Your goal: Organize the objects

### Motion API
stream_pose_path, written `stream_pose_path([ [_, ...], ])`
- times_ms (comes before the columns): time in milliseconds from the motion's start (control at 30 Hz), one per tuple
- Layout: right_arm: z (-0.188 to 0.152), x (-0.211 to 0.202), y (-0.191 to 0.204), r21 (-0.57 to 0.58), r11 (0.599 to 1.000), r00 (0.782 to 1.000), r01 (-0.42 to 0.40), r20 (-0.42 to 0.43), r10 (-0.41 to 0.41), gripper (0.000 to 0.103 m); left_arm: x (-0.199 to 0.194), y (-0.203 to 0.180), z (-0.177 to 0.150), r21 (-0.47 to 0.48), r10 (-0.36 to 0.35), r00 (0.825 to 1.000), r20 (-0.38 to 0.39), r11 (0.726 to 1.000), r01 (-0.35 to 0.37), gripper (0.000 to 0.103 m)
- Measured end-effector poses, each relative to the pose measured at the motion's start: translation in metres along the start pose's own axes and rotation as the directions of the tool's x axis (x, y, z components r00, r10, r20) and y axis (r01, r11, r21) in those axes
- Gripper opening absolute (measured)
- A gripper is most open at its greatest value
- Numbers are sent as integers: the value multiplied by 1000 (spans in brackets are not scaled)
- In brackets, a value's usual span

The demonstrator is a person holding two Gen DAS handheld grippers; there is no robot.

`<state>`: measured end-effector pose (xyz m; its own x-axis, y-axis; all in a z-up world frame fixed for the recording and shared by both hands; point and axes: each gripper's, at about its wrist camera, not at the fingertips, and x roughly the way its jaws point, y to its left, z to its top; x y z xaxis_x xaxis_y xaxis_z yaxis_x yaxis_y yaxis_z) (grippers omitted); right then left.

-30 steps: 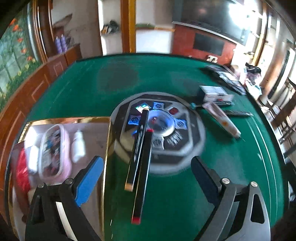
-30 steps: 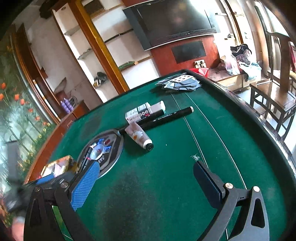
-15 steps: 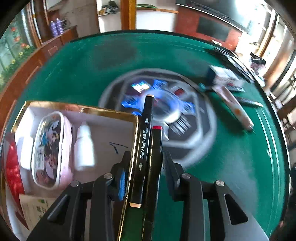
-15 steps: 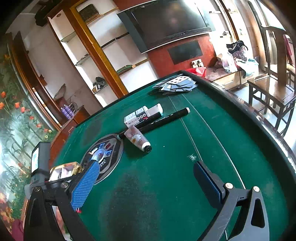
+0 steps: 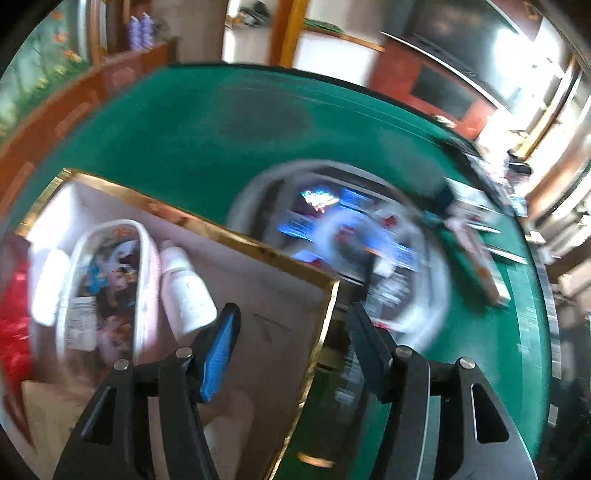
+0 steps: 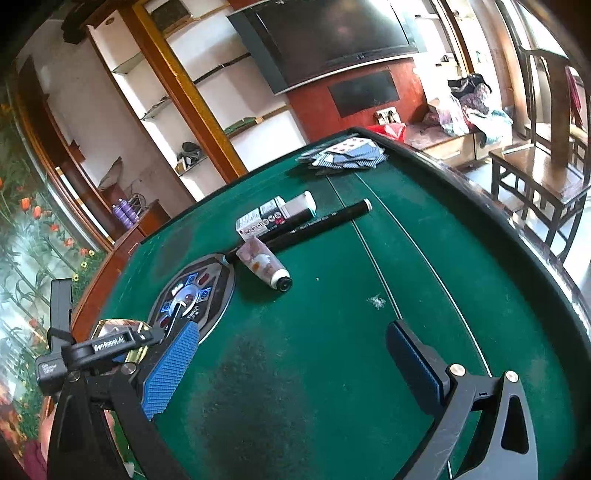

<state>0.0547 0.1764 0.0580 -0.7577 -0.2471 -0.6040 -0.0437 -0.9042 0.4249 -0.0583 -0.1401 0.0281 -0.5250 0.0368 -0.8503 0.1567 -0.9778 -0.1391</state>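
A large dark TV (image 6: pixel 332 33) hangs on the far wall above a red panel (image 6: pixel 365 96). Left of the TV stand white shelves (image 6: pixel 207 110) with wooden posts. Below the TV spreads a green table (image 6: pixel 332 369). Right of the TV, a low bench (image 6: pixel 458 136) holds heaped cloth, and a wooden chair (image 6: pixel 546 177) stands in bright daylight. Far left of the TV is a floral mural (image 6: pixel 26 229).

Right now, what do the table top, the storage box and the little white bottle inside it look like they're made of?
Table top: green felt, matte, with dusty patches.
Storage box: probably cardboard, with a plain white inside and a shiny gold foil-like rim.
White bottle: likely plastic, smooth and opaque, though blurred.
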Motion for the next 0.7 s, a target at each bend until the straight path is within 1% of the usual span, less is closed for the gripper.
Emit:
stream_pose_path([
  [67,0,1,-2,6,1000,1000,1,-1,-1,103,-1,7,2,-3,31,999,18,1000,-31,59],
  [133,0,1,-1,2,1000,1000,-2,-6,2,103,-7,11,0,-18,7,1000,19,1000,-7,59],
  [167,-1,2,0,-2,1000,1000,-4,-8,4,103,-11,6,-3,7,-18,1000,23,1000,18,59],
  [200,-1,2,1,-7,1000,1000,-6,-10,6,103,-15,-2,-7,52,-19,999,26,998,18,59],
  [233,-1,2,2,-11,1000,1000,-10,-11,9,103,-18,-13,-11,117,-3,999,33,993,-1,59],
  [267,-1,2,3,-14,1000,1000,-13,-10,13,103,-22,-26,-18,205,23,998,50,978,-33,59],
  [300,-2,2,4,-17,1000,1000,-13,-7,13,103,-25,-35,-24,260,47,997,62,964,-61,58],
  [333,-2,2,4,-17,1000,1000,-13,-5,13,103,-25,-40,-27,294,74,995,71,951,-92,56],
  [367,-2,1,4,-16,1000,1000,-12,-3,12,103,-25,-44,-30,319,104,991,82,940,-125,51],
  [433,-1,2,3,-7,1000,1000,-13,-6,13,103,-25,-45,-30,334,118,989,89,932,-142,47],
  [500,-1,4,2,3,1000,1000,-18,-16,18,103,-24,-40,-29,323,115,991,72,937,-133,42],
  [533,-2,5,1,8,1000,999,-19,-26,19,103,-22,-36,-30,317,117,991,65,939,-131,41],
  [600,-2,7,0,17,1000,999,-26,-38,26,103,-16,-31,-34,319,125,991,55,938,-136,40],
  [633,-2,7,-1,22,999,999,-28,-40,29,103,-14,-32,-36,329,138,989,57,932,-149,40],
  [700,-2,5,-1,20,1000,999,-23,-34,24,103,-10,-38,-38,342,157,985,75,924,-173,42],
])
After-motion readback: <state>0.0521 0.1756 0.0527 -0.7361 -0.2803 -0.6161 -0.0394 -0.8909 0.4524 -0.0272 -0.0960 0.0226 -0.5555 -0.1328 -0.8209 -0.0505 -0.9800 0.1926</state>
